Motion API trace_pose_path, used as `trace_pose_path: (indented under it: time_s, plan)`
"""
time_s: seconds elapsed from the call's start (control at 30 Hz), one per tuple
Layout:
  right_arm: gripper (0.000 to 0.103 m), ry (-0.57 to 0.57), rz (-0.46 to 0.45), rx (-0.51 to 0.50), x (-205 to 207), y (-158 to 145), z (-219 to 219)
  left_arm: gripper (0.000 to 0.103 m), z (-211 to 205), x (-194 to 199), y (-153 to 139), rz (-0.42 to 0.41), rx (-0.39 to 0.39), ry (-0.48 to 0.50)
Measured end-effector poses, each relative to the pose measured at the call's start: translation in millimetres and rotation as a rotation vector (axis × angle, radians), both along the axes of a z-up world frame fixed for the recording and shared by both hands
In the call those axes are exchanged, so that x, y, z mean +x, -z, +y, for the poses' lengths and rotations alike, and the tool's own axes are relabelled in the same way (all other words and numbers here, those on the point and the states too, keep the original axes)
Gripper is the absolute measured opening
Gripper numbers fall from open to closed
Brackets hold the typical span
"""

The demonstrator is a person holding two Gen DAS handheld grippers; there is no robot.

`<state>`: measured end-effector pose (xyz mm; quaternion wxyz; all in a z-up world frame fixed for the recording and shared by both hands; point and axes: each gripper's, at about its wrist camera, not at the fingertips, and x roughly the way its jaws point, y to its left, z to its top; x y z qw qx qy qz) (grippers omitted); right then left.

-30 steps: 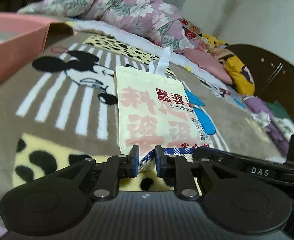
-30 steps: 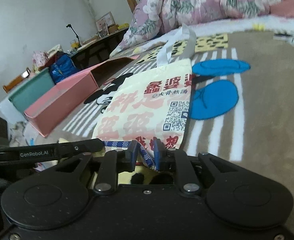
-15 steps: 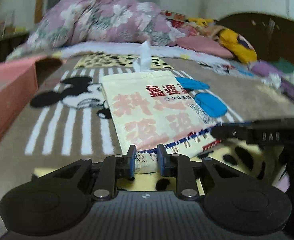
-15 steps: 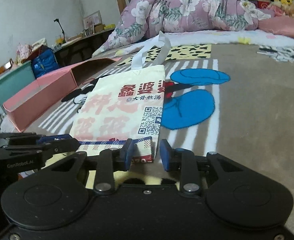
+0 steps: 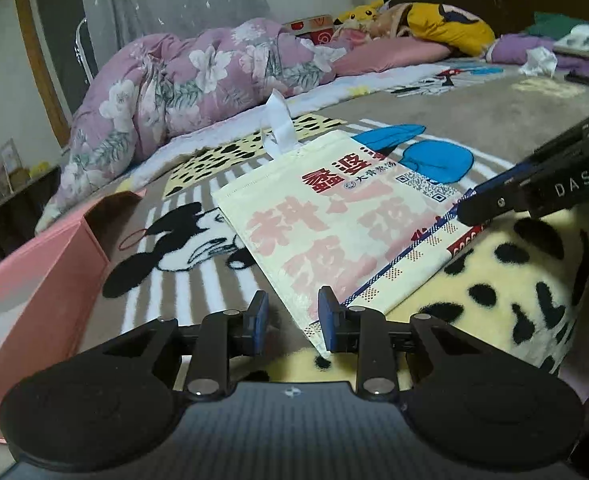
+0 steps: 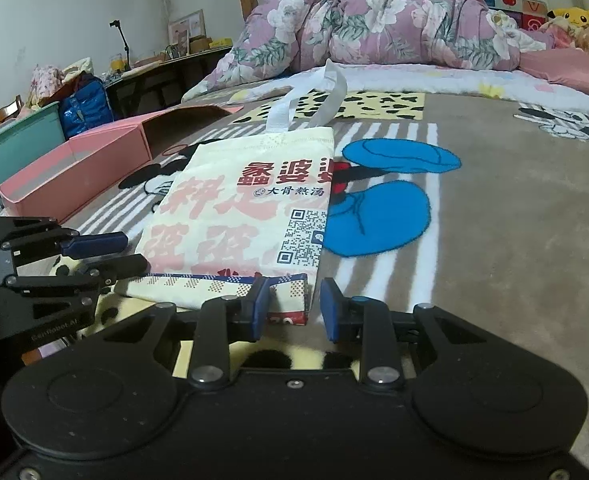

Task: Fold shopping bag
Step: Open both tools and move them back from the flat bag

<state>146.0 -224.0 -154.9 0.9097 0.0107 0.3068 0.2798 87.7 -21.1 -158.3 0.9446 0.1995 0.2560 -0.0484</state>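
A cream shopping bag with red and pink characters, a QR code and a white handle lies flat on the cartoon blanket, folded narrow. My left gripper is at its near left corner. Its jaws are opening, and the corner lies loose between them, close to the right pad. My right gripper stands open around the bag's near right corner, with a gap on the right side. Each view shows the other gripper: the right gripper at the far bottom edge, the left gripper at the left.
A long pink box lies on the blanket left of the bag. A floral quilt is heaped at the head of the bed, with plush toys and a dark headboard to the right. A teal bin stands beside the bed.
Both grippers were shut on the bag's bottom edge and have let it go. The edge now rests flat on the blanket. The left gripper has rolled, tilting its view.
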Motion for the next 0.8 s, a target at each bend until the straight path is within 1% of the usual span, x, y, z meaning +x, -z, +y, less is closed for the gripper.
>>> trace_pose_path:
  time_s: [0.07,0.13,0.27,0.4,0.43,0.47,0.53,0.57,0.6,0.63,0.67,0.7,0.73,0.8]
  plan:
    - [0.026,-0.004,-0.004,-0.01,-1,0,1,0.027,-8,0,-1,-0.001,0.063,0.008]
    - [0.026,-0.003,-0.006,-0.018,-3,0,2,0.026,-14,0,-4,-0.003,0.099,0.011]
    - [0.026,-0.004,-0.017,-0.036,-5,0,4,0.027,-24,-6,-8,-0.049,0.117,0.054]
    - [0.026,-0.003,-0.021,-0.038,-7,0,5,0.027,-39,-14,-8,-0.081,0.099,0.131]
    - [0.026,-0.003,-0.021,-0.037,-7,0,5,0.027,-42,-14,-8,-0.082,0.087,0.147]
    - [0.026,-0.005,-0.021,-0.035,-7,0,5,0.027,-42,-12,-6,-0.066,0.062,0.144]
    - [0.026,-0.01,-0.017,-0.03,-7,0,3,0.026,-37,-2,-1,-0.001,-0.023,0.1]
    - [0.026,-0.011,-0.012,-0.027,-6,0,2,0.026,-32,1,0,0.014,-0.074,0.082]
    - [0.026,-0.008,-0.007,-0.021,-6,0,0,0.026,-29,2,0,0.027,-0.105,0.075]
    - [0.025,0.001,0.002,-0.009,-6,-1,-3,0.026,-26,3,-1,0.039,-0.121,0.073]
    - [0.025,0.009,-0.004,-0.004,-6,-3,-5,0.026,-26,4,-1,0.047,-0.114,0.08]
    - [0.024,0.014,-0.029,-0.012,-9,-7,-5,0.026,-25,4,-2,0.053,-0.116,0.086]
    - [0.024,0.019,-0.054,-0.019,-12,-10,-5,0.026,-22,5,-1,0.056,-0.137,0.09]
    - [0.022,-0.007,-0.138,-0.036,-21,-19,1,0.026,-17,4,1,0.054,-0.173,0.101]
